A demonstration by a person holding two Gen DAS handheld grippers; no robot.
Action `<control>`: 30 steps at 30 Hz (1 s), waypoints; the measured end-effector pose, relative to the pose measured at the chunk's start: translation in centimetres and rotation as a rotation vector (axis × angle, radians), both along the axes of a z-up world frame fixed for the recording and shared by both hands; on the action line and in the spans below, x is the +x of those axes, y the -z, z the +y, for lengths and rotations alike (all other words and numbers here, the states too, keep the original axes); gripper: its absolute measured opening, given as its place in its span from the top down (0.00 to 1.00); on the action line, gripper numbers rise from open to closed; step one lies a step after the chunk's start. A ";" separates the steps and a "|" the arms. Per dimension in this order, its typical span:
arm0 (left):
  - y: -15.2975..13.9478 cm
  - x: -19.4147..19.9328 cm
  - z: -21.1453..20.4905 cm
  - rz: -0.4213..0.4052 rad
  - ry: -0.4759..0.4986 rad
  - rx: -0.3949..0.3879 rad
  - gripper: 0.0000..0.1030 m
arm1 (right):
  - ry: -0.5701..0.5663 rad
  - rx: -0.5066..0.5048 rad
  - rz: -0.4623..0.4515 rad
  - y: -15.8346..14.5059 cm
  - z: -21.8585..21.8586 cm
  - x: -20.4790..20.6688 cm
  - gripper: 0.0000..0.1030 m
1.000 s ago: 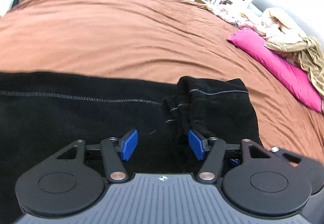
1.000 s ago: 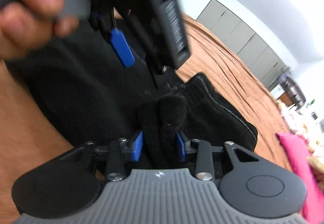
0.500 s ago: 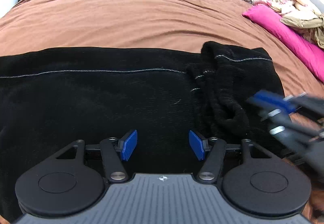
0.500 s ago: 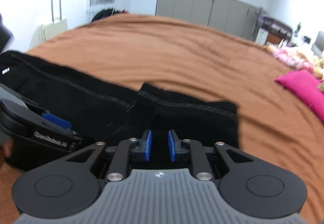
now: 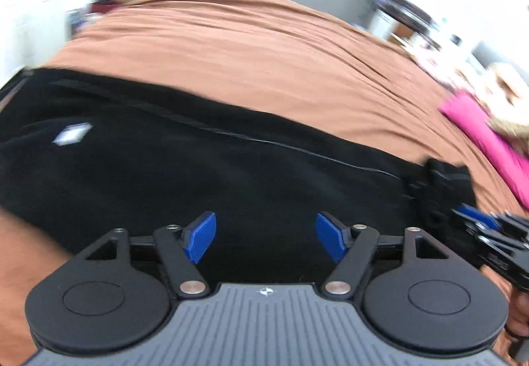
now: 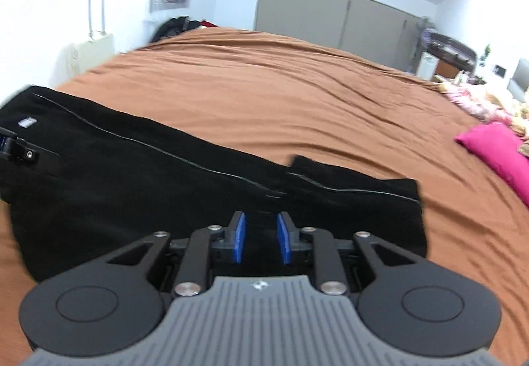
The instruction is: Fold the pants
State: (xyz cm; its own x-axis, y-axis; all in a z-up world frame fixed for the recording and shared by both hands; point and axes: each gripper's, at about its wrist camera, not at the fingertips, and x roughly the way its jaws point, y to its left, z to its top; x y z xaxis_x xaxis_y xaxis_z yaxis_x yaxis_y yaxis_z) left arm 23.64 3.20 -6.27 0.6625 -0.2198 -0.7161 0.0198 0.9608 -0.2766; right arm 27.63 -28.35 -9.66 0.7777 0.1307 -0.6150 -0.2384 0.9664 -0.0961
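Black pants (image 5: 205,174) lie stretched across a brown bedspread (image 5: 258,45), with a white label near the left end. My left gripper (image 5: 266,237) is open and empty, hovering over the middle of the pants. My right gripper (image 6: 261,238) has its jaws narrowly apart with black cloth of the pants (image 6: 165,181) between them, near the folded leg end (image 6: 357,197). I cannot tell whether it pinches the cloth. The right gripper also shows at the right edge of the left wrist view (image 5: 476,217). The left gripper shows at the left edge of the right wrist view (image 6: 10,142).
A pink pillow (image 6: 499,151) and a heap of bedding (image 6: 489,108) lie on the bed at the right. Grey wardrobes (image 6: 330,15) stand at the far wall. A suitcase (image 6: 89,45) stands left of the bed.
My left gripper has moved left along the pants, bringing the white label into view. My right gripper stays at the leg end, jaws slightly wider than half a second ago.
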 end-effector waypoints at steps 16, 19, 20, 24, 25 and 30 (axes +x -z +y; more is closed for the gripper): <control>4.8 0.1 21.6 0.066 -0.444 -0.307 0.18 | -0.237 0.115 0.201 1.4 21.5 -1.3 0.81; 5.8 1.0 22.9 0.060 -0.468 -0.366 0.18 | -0.238 0.138 0.219 1.9 24.2 0.8 0.81; 6.2 1.2 22.9 0.068 -0.477 -0.387 0.16 | -0.245 0.140 0.224 2.0 25.0 1.1 0.81; 7.3 1.8 23.9 0.094 -0.524 -0.470 0.16 | -0.286 0.127 0.206 2.1 27.9 1.8 0.81; 7.7 1.9 24.1 0.093 -0.537 -0.494 0.16 | -0.292 0.130 0.198 2.2 28.4 2.1 0.81; 9.6 1.9 24.8 0.068 -0.603 -0.620 0.28 | -0.296 0.129 0.205 3.6 30.2 2.7 0.81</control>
